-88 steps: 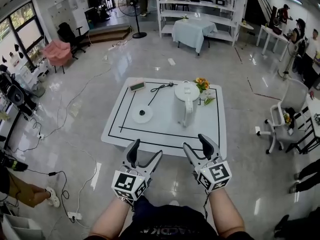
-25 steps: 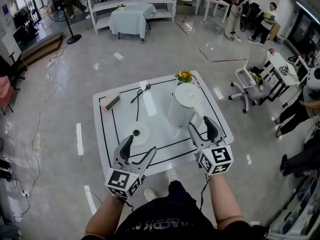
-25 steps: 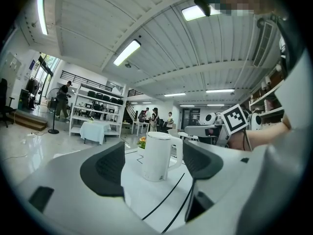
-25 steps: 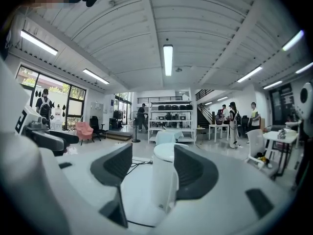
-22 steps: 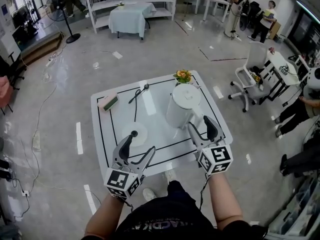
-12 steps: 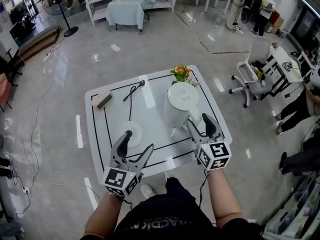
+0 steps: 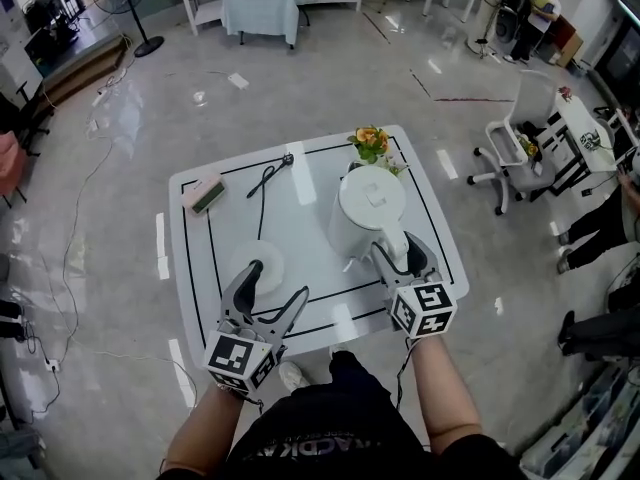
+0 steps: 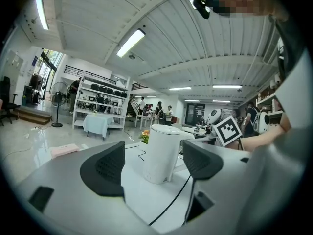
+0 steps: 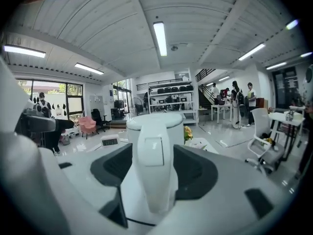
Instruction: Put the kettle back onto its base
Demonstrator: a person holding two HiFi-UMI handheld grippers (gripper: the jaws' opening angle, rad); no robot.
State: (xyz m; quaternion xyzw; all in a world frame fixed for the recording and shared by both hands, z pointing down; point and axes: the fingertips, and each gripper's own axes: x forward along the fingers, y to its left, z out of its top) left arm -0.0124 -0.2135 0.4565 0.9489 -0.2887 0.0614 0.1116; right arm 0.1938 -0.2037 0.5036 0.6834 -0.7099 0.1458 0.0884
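The white kettle [image 7: 366, 211] stands on the right half of the white table [image 7: 190, 298], its handle [image 7: 396, 251] pointing at me. My right gripper [image 7: 398, 249] is open, one jaw on each side of the handle [image 9: 155, 175]; whether the pads touch it I cannot tell. The round white base [image 7: 262, 260] lies left of the kettle, its black cord [image 7: 262, 183] running to the far side. My left gripper [image 7: 277, 286] hovers open over the base's near edge, holding nothing. In the left gripper view the kettle [image 8: 161, 153] shows between the open jaws, some way off.
A small flower pot [image 7: 370, 141] stands just behind the kettle. A pink and green box [image 7: 203, 194] lies at the table's far left corner. An office chair [image 7: 520, 143] and a person [image 7: 612, 223] are off to the right. Cables run over the floor on the left.
My right gripper has closed in on the kettle until the handle lies between its jaws. The left gripper has stayed over the base. The kettle has not moved.
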